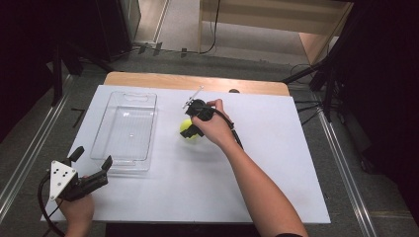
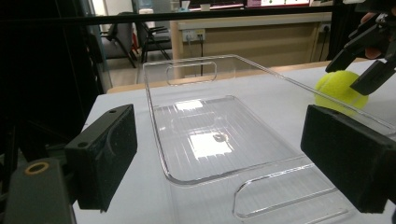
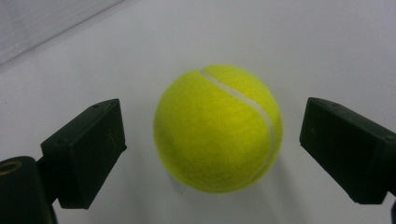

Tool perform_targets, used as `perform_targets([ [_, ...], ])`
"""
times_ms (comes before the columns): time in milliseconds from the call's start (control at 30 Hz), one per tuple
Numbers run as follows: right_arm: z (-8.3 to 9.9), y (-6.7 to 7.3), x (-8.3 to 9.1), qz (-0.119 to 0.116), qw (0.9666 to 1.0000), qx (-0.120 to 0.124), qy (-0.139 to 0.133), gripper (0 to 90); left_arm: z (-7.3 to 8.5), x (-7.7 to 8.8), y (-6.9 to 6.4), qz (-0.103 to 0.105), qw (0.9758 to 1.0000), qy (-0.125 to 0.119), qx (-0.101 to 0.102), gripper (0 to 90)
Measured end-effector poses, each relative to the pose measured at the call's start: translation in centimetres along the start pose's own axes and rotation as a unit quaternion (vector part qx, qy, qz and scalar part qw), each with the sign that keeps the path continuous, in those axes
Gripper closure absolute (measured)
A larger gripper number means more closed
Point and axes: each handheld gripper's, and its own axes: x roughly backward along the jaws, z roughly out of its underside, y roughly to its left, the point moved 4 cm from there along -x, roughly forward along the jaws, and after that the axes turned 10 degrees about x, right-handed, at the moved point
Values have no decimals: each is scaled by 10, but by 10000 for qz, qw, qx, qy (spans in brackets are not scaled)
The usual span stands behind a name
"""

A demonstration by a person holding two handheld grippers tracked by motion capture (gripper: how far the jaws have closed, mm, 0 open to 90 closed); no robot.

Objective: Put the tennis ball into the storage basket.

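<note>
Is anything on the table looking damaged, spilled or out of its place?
Nothing stands out. The clear tray lies flat and empty on the white table, and the tennis ball sits intact beside it, between the open jaws of the right claw.

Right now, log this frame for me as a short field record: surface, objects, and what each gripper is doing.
surface: white table
container: clear plastic tray, nothing in it, left part of the table
ball: yellow tennis ball on the table, right of the tray
right gripper: open, jaws either side of the ball, gaps visible on both sides
left gripper: open, holds nothing, at the tray's near end
</note>
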Motion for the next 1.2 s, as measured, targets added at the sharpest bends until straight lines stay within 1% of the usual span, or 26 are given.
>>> perform_targets([
  [33,0,0,-2,-1,10000,-11,69,57,0,0,0,0,10000,0,1,113],
  [67,0,0,-4,-11,10000,20,61,57,0,0,0,0,10000,0,0,113],
  [133,0,0,-6,6,9999,-60,121,57,0,0,0,-1,10000,0,0,113],
  [167,0,0,-6,-30,9999,-73,153,57,0,0,0,0,10000,2,0,113],
  [233,0,-1,-9,-49,9998,-88,145,58,0,0,0,0,10000,3,-1,113],
  [333,0,-1,-12,-61,9996,-127,226,58,0,0,0,-6,10000,-1,-8,113],
  [367,1,-2,-14,-82,9997,-88,224,60,0,0,0,-7,10000,-2,-9,113],
  [433,1,-1,-15,-79,9995,-156,245,60,0,0,0,-11,10000,7,-18,113],
  [500,1,-1,-17,-124,9996,-110,246,60,0,0,0,-15,10000,8,-17,113],
  [533,1,0,-17,-111,9995,-163,256,60,0,0,0,-15,10000,6,-16,113],
  [700,1,0,-19,-105,9993,-139,334,61,0,0,0,-19,10000,11,-18,113],
  [733,1,0,-19,-118,9993,-152,328,94,0,0,0,-20,10000,12,-16,113],
  [767,1,0,-19,-98,9993,-136,327,189,0,0,0,-20,10000,14,-16,113],
  [800,1,-1,-19,-50,9994,-128,331,204,0,0,0,-20,10000,15,-15,113],
  [933,1,-1,-19,-46,9994,-132,329,223,0,0,0,-11,10000,6,-21,113],
  [1033,1,-1,-19,-46,9993,-189,305,227,0,0,0,-18,10000,8,-19,113],
  [1200,1,-1,-18,-66,9995,-149,287,231,0,0,0,-13,10000,3,-20,113],
])
